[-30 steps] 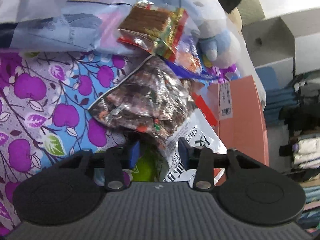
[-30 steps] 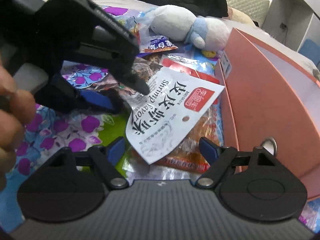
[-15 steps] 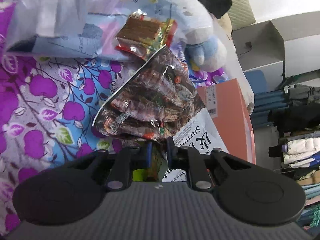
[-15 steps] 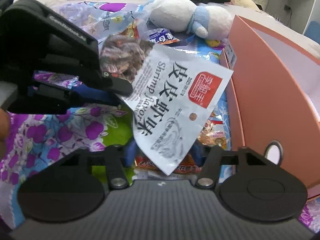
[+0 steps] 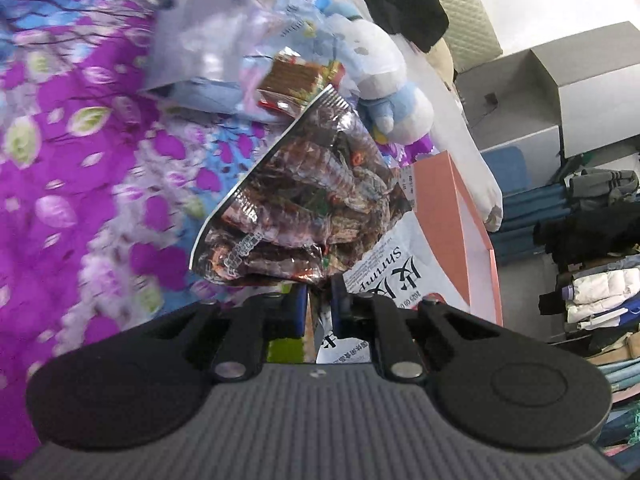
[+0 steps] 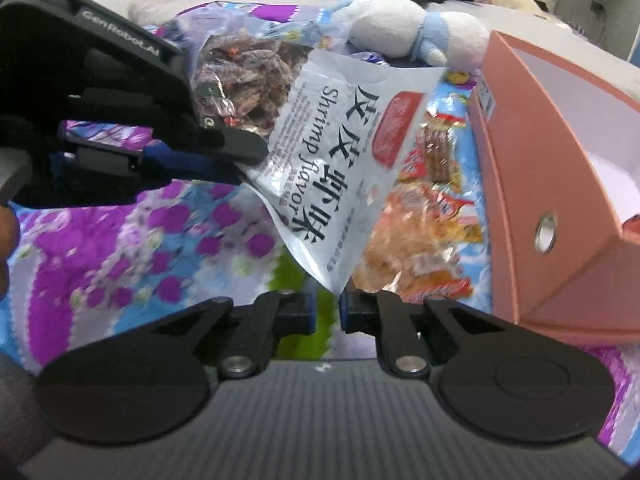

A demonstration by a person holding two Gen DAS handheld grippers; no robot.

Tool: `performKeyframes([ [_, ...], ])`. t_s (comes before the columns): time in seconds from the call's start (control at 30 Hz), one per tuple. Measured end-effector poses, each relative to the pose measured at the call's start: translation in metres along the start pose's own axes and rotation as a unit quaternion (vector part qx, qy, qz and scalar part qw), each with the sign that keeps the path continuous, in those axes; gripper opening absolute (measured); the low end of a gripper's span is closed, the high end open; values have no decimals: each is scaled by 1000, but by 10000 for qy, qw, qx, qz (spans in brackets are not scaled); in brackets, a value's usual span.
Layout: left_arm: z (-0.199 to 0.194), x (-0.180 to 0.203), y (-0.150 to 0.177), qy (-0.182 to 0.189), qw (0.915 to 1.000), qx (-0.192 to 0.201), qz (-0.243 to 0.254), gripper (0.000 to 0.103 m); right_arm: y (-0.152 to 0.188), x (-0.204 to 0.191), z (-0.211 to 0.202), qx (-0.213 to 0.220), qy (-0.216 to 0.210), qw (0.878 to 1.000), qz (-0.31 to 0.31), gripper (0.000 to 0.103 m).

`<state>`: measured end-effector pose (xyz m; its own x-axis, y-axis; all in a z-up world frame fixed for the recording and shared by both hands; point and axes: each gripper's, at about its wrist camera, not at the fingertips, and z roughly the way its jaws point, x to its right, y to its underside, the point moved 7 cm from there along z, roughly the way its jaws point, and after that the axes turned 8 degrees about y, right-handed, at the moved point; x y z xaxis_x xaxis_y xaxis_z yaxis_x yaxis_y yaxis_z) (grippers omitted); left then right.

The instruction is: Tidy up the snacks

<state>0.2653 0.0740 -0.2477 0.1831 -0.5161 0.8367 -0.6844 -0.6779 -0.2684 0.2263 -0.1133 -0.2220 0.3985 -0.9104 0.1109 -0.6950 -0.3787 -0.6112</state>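
Left wrist view: the left gripper [image 5: 319, 304] has its blue-padded fingers [image 5: 298, 310] drawn almost together on the lower edge of a clear bag of dark wrapped snacks [image 5: 304, 208], which stands up from the pads, lifted off the purple floral bedspread [image 5: 80, 168]. The jaws have just been closing, with the bag's edge between them. Just right of this clear bag, and partly behind it, is the white shrimp-flavour pouch [image 5: 384, 272]. Beyond the pouch, further right, stands the open pink box [image 5: 448, 224]. Above the clear bag lie a small red-and-gold snack pack [image 5: 296, 84] and a white and blue plush toy [image 5: 384, 80].

Right wrist view: the right gripper [image 6: 327, 312] has just been closing; its fingers now stand nearly shut on the bottom corner of the shrimp-flavour pouch [image 6: 340, 152], which hangs tilted in the air. Left of the pouch, the left gripper [image 6: 224, 156] pinches the clear bag of dark wrapped snacks [image 6: 244, 76], whose body shows behind the pouch's upper left edge. Right of the pouch, orange and red snack packs [image 6: 424, 216] lie on the bedspread [image 6: 140, 248] against the wall of the pink box [image 6: 532, 184]. The plush toy [image 6: 404, 28] lies above the pouch.
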Motion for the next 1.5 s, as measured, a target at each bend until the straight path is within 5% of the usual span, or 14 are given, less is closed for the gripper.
performKeyframes([
  [0.37, -46, -31, 8, -407, 9992, 11, 12, 12, 19, 27, -16, 74, 176, 9993, 336, 15],
  [0.4, -48, -32, 9, -445, 9990, -9, 59, 12, 18, 31, -15, 88, 203, 9991, 368, 21],
  [0.47, -48, -33, 12, -555, 9982, -85, 189, 12, 14, 37, -14, 168, 248, 9986, 427, 51],
  [0.5, -47, -34, 13, -614, 9977, -124, 253, 12, 12, 38, -14, 217, 219, 9986, 428, 55],
  [0.83, -46, -46, 14, -784, 9956, -254, 454, 12, -17, 29, 29, 112, 428, 9990, 49, 54],
  [0.97, -44, -49, 9, -882, 9942, -262, 562, 12, -26, 29, 42, 122, 525, 9985, -97, 81],
  [1.5, -29, -52, 2, -895, 9940, -247, 587, 12, -29, 34, 77, -374, 74, 9990, 250, 83],
])
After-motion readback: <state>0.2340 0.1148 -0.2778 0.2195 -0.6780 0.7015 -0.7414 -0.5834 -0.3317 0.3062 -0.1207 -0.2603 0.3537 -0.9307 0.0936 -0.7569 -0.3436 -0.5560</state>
